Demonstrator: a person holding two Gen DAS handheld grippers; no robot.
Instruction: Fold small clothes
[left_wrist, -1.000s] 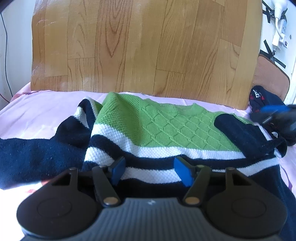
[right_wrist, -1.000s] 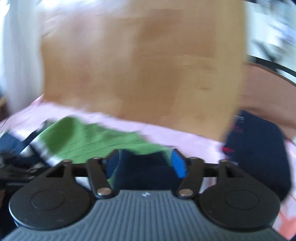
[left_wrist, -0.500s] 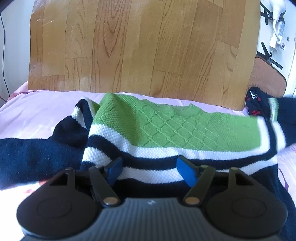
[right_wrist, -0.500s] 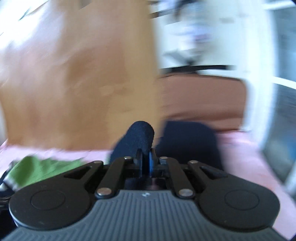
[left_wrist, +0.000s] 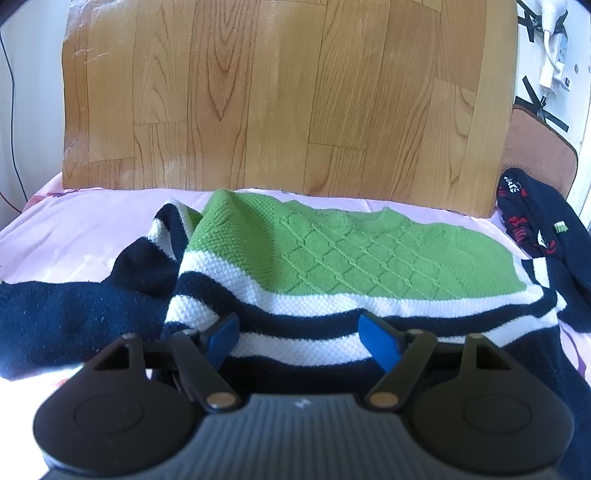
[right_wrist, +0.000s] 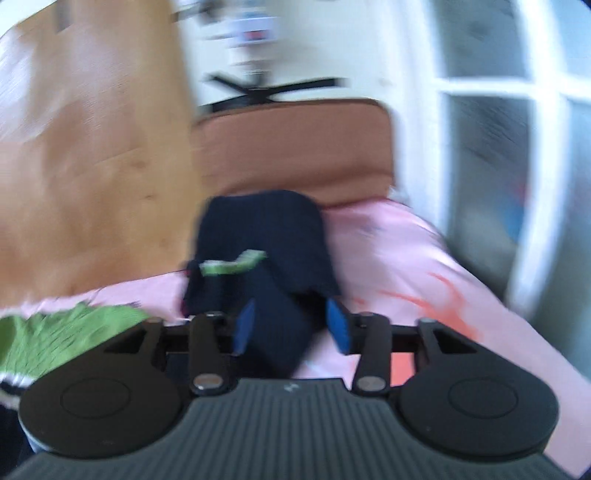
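Two grippers gape, holding nothing: the left gripper (left_wrist: 299, 338) over the sweater's (left_wrist: 351, 251) striped hem, the right gripper (right_wrist: 291, 328) astride its navy sleeve (right_wrist: 277, 332). Soft, floppy knit; pinch the cuff.

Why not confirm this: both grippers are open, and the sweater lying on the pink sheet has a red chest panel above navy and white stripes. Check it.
One detail is wrong: the sweater has a green chest panel, not red, as the left wrist view shows. The rest holds: it lies on the pink sheet, and both the left gripper and right gripper are open.
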